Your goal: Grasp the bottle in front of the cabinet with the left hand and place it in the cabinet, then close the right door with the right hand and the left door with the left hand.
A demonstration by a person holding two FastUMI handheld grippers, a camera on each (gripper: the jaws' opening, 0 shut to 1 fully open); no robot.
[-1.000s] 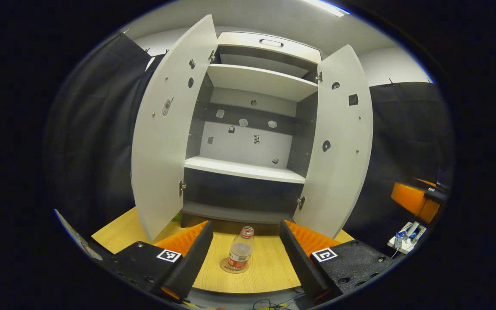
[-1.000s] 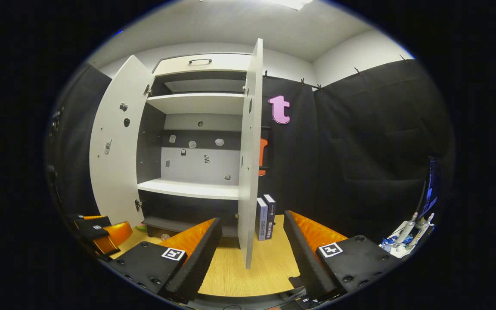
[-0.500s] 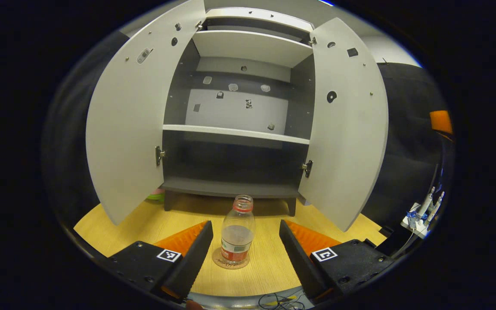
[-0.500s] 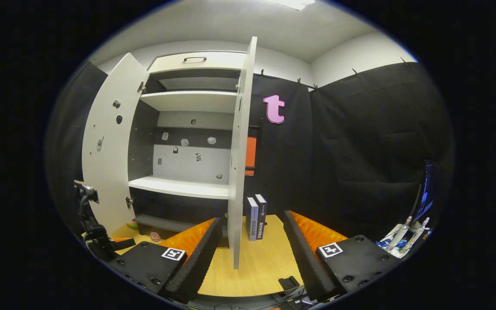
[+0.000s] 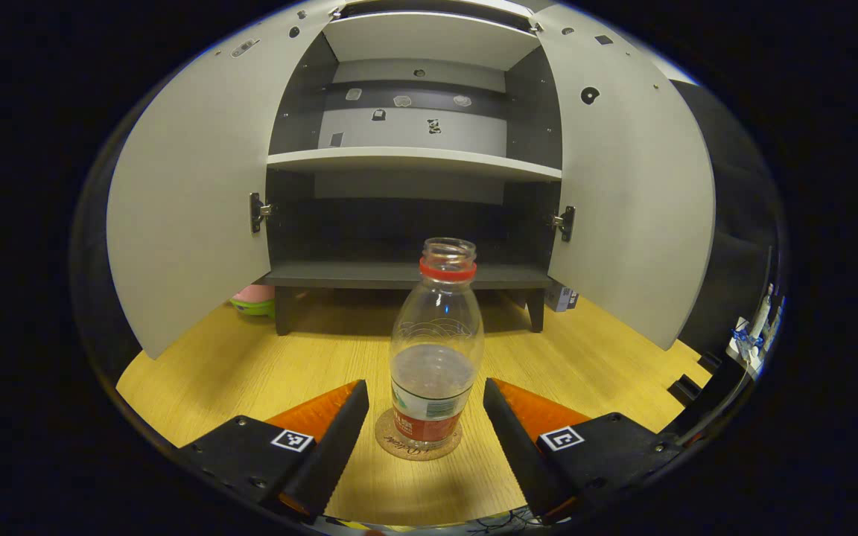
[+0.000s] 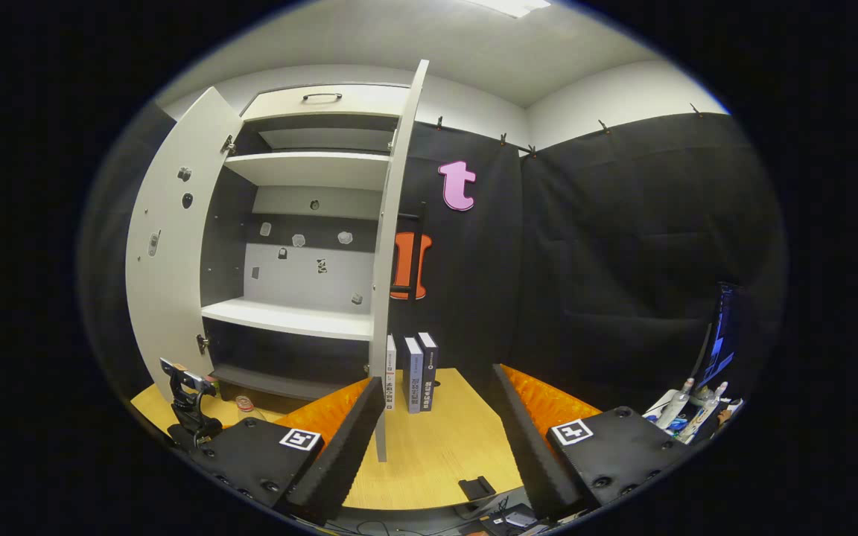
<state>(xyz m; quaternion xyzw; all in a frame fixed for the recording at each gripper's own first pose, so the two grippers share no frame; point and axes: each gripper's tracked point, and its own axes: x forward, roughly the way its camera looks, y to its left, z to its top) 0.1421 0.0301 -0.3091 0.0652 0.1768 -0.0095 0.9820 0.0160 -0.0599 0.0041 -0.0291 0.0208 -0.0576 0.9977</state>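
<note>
While the bottle stands on its coaster (uncapped), the left gripper flanks it wide open, untouching; right gripper open, empty

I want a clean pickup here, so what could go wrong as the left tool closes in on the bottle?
The bottle has no cap and holds some liquid, so a bump from one finger of the open left tool could tip and spill it. It also stands on a coaster, which might slide or lift with it.
</note>
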